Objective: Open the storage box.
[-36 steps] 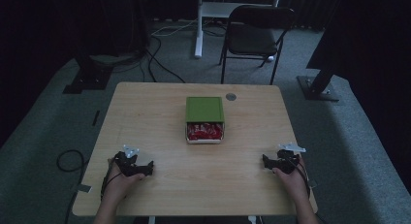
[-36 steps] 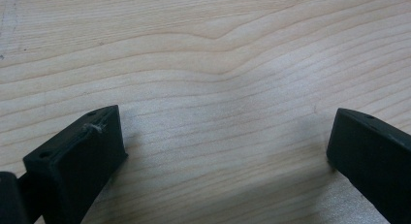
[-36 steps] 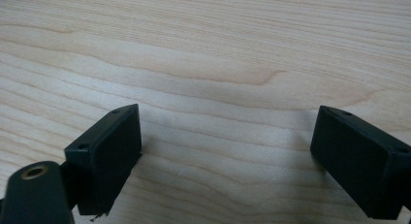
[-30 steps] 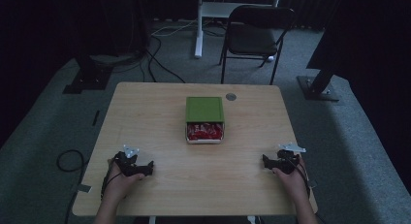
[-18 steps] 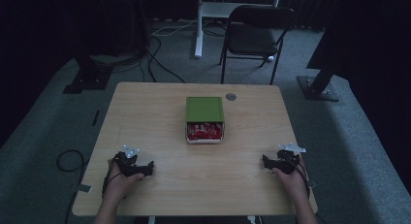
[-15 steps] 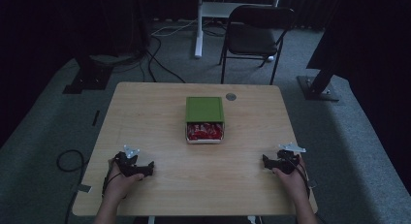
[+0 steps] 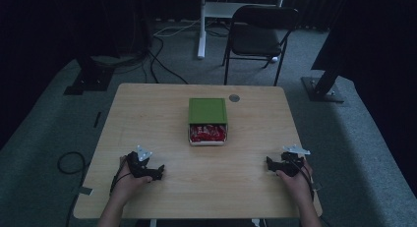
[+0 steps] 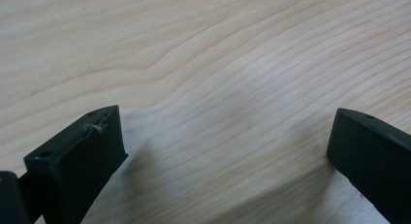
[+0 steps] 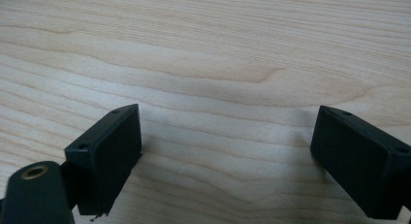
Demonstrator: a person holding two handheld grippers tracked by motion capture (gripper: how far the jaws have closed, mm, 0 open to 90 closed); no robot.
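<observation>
Fingers of both grippers stand spread wide with nothing between them: in the left gripper view the two black jaws frame bare wood grain, and the right gripper view shows the same over the table (image 9: pixel 203 49). Seen from the high view, the left gripper (image 7: pixel 156 172) sits at the near left of the table and the right gripper (image 7: pixel 270 163) at the near right, each resting low on the wood in a hand, well apart from one another. That wide, symmetrical parking looks like a ready pose, leaving the middle free for a reach.

Farther in, at the table's centre, lies the green box (image 7: pixel 208 110), its lid slid towards the far side so the near end is uncovered and red packets (image 7: pixel 208 132) show inside. Judging by this, the opening faces the person for easy access.

Beyond, a round grommet (image 7: pixel 234 98) marks the far edge, and a dark chair (image 7: pixel 259 25) stands behind.
</observation>
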